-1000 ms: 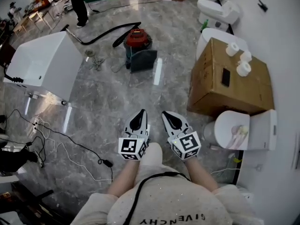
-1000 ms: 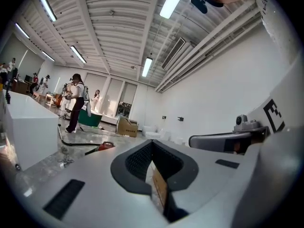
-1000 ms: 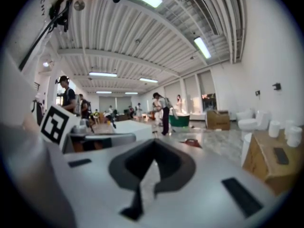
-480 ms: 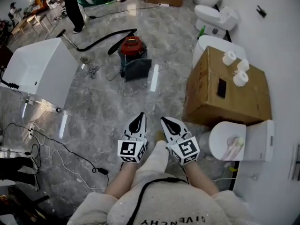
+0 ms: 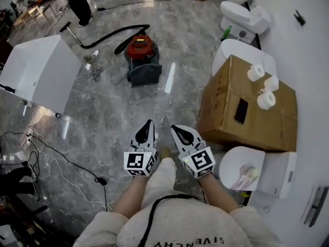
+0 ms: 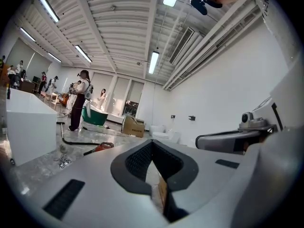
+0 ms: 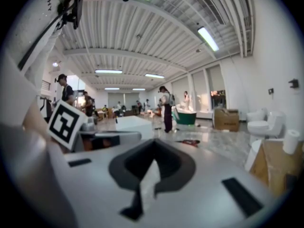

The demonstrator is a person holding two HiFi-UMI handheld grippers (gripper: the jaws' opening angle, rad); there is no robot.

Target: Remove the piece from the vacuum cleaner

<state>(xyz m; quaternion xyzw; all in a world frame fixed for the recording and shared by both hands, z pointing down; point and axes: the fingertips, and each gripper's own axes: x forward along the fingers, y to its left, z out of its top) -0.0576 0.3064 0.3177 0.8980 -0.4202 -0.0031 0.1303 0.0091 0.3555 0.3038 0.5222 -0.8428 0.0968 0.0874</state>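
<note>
Far left: a white boxy unit (image 5: 43,68) stands on the marble floor (image 5: 113,112), with loose cables (image 5: 56,156) trailing below it. Neither bears on the job.

Upper centre-left: the vacuum cleaner (image 5: 141,44), a red-topped canister, sits on the floor well ahead of the person. Its black hose (image 5: 110,35) curves off leftward toward a bystander's legs (image 5: 78,1). A dark grey part (image 5: 144,73) sits against the canister's near side. This is probably the piece to come off, but whether it is fixed on or only leaning cannot be told from here.

Low centre: the left tongs (image 5: 148,125) are held out in front of the body, roughly level, tips aimed toward the vacuum cleaner. Their own view shows the jaws closed together with nothing between them. The right tongs (image 5: 176,129) are just beside and near parallel, likewise closed and empty in their own view. Both are held close together and shut, which reads as a carrying posture for the walk-up rather than a reach. The vacuum cleaner is well apart from both tips. Judgement: the task is at the approach stage and nothing has been removed. The jaws will need to open before any grasp.

Right: a cardboard box (image 5: 247,122) carries paper rolls (image 5: 266,100) and a flat black item (image 5: 240,110) on top. A toilet (image 5: 257,169) stands just beside the person's right. That side is crowded, so the easier line to the vacuum cleaner looks to be over the open floor left of the box.
</note>
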